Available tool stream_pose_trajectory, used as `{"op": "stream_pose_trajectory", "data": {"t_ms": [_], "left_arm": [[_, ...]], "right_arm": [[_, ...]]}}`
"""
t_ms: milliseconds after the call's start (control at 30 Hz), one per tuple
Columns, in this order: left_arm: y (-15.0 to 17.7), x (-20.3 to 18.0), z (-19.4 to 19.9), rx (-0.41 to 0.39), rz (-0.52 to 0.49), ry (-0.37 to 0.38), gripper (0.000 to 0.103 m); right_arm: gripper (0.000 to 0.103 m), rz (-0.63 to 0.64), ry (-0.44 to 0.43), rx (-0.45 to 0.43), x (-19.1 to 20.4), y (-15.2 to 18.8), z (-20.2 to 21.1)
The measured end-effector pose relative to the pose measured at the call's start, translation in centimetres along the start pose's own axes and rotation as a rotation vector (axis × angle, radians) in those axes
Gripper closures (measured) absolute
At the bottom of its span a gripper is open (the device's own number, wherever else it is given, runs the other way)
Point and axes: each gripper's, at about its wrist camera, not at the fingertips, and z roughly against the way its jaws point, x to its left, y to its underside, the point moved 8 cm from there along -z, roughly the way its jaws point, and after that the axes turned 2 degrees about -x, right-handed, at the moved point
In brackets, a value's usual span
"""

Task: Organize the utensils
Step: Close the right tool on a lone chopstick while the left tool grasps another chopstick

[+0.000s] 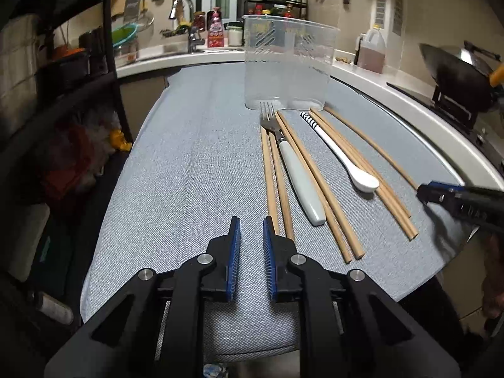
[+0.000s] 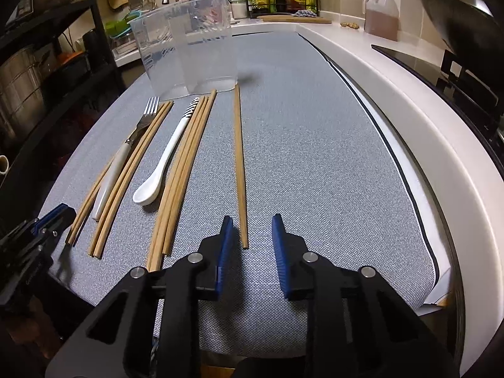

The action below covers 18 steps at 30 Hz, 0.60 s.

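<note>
Your left tool (image 1: 252, 223) is narrowed on nothing, its tips just beside the leftmost chopsticks (image 1: 273, 186). Next across come the fork (image 1: 296, 163), the white spoon (image 1: 341, 154) and more chopsticks, all fanned toward the clear holder (image 1: 288, 63), probably for easy loading. Your right tool (image 2: 252, 220) is narrow too, the lone chopstick (image 2: 240, 170) ending between its tips, ungripped. Grey cloth tabletop (image 1: 189, 157), kitchen sink (image 1: 189, 48) behind.

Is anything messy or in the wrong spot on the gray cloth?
Nothing is spilled or broken. One chopstick lies alone, apart from the bundle of chopsticks beside the white spoon. The fork lies mixed in among more chopsticks. The clear container stands upright and empty, so no utensil is sorted yet.
</note>
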Motion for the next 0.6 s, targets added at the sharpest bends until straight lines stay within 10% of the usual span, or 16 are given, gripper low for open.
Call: {"op": "stream_pose_trajectory", "data": {"t_ms": [267,600], "left_arm": [[-0.2,0.3,0.5,-0.043,0.041,0.031,0.087],[0.3,-1.5,0.2,0.035,-0.023,0.022,0.087]], "right_arm": [[0.097,0.008,-0.001,0.009,-0.4,-0.1,0.0],[0.098,0.025,-0.014,0.004,0.0,-0.2,0.0]]}}
